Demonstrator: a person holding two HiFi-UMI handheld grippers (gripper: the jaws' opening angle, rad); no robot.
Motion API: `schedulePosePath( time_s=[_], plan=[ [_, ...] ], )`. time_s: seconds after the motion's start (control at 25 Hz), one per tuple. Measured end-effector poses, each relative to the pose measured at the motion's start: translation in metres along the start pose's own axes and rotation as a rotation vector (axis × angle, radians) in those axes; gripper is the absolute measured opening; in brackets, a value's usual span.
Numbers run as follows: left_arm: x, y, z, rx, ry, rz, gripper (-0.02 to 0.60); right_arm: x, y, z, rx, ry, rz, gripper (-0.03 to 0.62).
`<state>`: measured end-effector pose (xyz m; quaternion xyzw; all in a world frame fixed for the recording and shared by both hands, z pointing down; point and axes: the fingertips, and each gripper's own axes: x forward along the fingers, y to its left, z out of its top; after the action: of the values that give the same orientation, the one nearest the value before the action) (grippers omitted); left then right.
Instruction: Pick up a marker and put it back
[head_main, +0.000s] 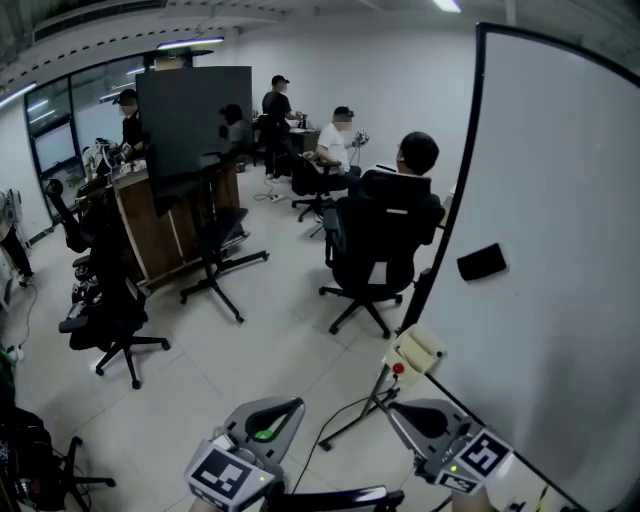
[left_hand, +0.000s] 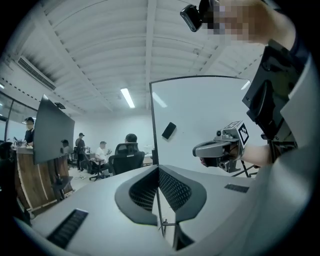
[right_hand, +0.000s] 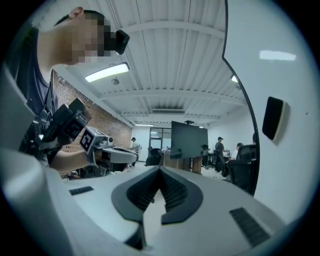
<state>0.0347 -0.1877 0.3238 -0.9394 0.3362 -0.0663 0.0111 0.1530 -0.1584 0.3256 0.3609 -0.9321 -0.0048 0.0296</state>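
Note:
No marker shows clearly in any view. A white whiteboard (head_main: 560, 250) stands at the right with a black eraser (head_main: 481, 262) stuck on it. At its lower left corner is a cream holder (head_main: 416, 350) with a small red-tipped item (head_main: 398, 369); I cannot tell what that item is. My left gripper (head_main: 292, 408) and right gripper (head_main: 397, 411) hover low in the head view, both pointing up and away, short of the board. Both are shut with nothing between the jaws, as the left gripper (left_hand: 158, 170) and the right gripper (right_hand: 160, 172) show in their own views.
A person sits in a black office chair (head_main: 375, 250) just left of the board. More chairs (head_main: 115, 320), a dark screen on a stand (head_main: 195, 125) and several people fill the room behind. The board's stand legs (head_main: 350, 420) reach across the tiled floor between the grippers.

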Motion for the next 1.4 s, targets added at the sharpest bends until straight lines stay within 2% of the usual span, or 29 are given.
schedulePosePath(
  time_s=[0.36, 0.52, 0.72, 1.0, 1.24, 1.4],
  plan=[
    [0.053, 0.083, 0.016, 0.026, -0.046, -0.203, 0.000, 0.067, -0.048, 0.021, -0.053, 0.001, -0.205, 0.011],
    [0.072, 0.131, 0.019, 0.030, -0.058, -0.259, 0.000, 0.104, -0.066, 0.023, -0.058, 0.007, -0.288, 0.011],
    [0.098, 0.163, 0.014, 0.027, -0.055, -0.365, 0.000, 0.131, -0.079, 0.019, -0.066, 0.041, -0.382, 0.011],
    [0.129, 0.169, 0.012, 0.009, -0.065, -0.472, 0.000, 0.129, -0.099, 0.021, -0.062, 0.052, -0.501, 0.011],
    [0.165, 0.151, 0.005, 0.014, -0.045, -0.512, 0.000, 0.100, -0.130, 0.003, -0.073, 0.059, -0.571, 0.011],
    [0.193, 0.130, -0.007, 0.015, -0.002, -0.545, 0.000, 0.073, -0.154, -0.016, -0.066, 0.063, -0.609, 0.012]
  ],
)
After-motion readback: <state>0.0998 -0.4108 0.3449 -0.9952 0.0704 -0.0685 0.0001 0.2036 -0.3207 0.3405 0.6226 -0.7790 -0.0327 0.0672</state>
